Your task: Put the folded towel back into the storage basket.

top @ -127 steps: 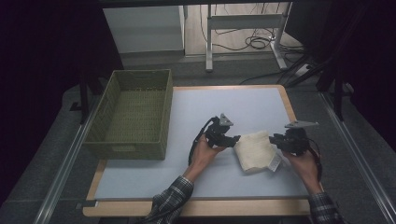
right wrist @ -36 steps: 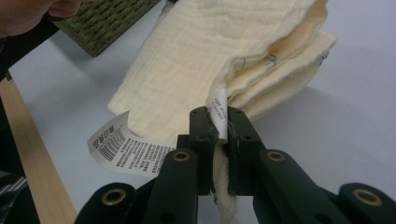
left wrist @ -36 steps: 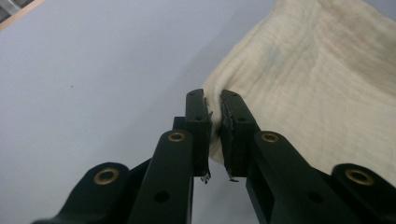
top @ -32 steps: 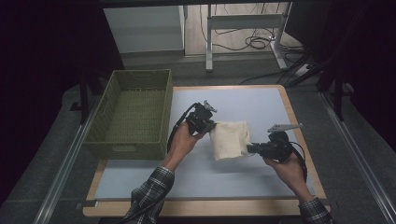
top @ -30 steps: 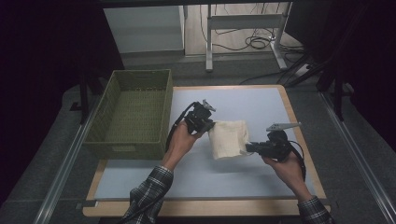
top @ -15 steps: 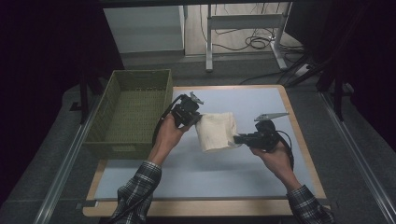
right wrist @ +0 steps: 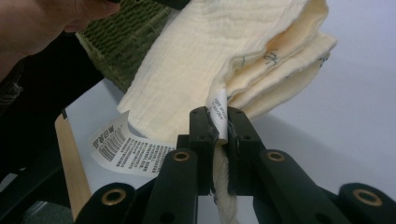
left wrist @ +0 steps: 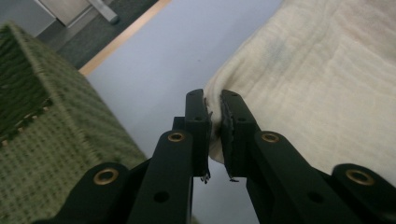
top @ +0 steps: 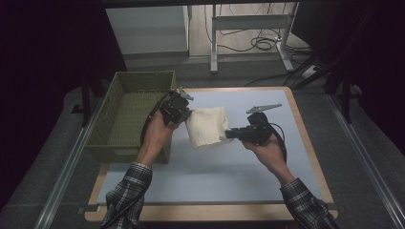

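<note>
Cloth: cream folded cloth, soft and crinkled, white printed tag dangling, held above the blue table beside the green basket.
Left gripper: clamped on one edge.
Right gripper: clamped on the opposite edge.

So the cloth isn't lying on the counter's right side anymore, it's lifted clear and carried left, now near the basket at the counter's left edge. Both grippers, left and right, went up and left with it, and the left hand now sits over the basket's right wall.
</note>
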`<act>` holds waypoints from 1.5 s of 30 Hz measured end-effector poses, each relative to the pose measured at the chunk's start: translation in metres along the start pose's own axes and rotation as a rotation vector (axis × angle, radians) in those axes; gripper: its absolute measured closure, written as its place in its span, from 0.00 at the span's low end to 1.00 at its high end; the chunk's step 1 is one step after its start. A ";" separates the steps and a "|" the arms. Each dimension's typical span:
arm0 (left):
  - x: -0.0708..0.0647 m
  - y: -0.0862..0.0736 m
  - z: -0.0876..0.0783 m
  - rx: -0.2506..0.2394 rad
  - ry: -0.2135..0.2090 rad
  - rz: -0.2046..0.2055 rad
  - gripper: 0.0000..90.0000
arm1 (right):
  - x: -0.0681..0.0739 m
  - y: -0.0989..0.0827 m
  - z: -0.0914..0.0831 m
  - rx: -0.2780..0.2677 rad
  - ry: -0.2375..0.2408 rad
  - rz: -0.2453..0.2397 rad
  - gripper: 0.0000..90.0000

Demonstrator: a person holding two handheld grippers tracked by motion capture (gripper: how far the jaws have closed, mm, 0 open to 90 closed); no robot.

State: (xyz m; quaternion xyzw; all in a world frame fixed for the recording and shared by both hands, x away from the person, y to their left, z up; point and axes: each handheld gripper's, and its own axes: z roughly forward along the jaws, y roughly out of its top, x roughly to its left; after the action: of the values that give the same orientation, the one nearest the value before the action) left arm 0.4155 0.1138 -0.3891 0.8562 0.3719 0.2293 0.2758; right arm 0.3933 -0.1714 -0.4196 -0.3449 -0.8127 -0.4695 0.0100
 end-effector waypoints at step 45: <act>0.129 -0.093 -0.069 0.006 0.255 -0.221 0.91 | 0.108 0.097 0.165 0.025 0.024 -0.108 0.91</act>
State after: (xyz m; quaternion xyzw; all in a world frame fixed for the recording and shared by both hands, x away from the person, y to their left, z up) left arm 0.4067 0.2868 -0.3735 0.7750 0.4964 0.3031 0.2472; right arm 0.4168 0.0457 -0.4019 -0.2946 -0.8359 -0.4632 -0.0012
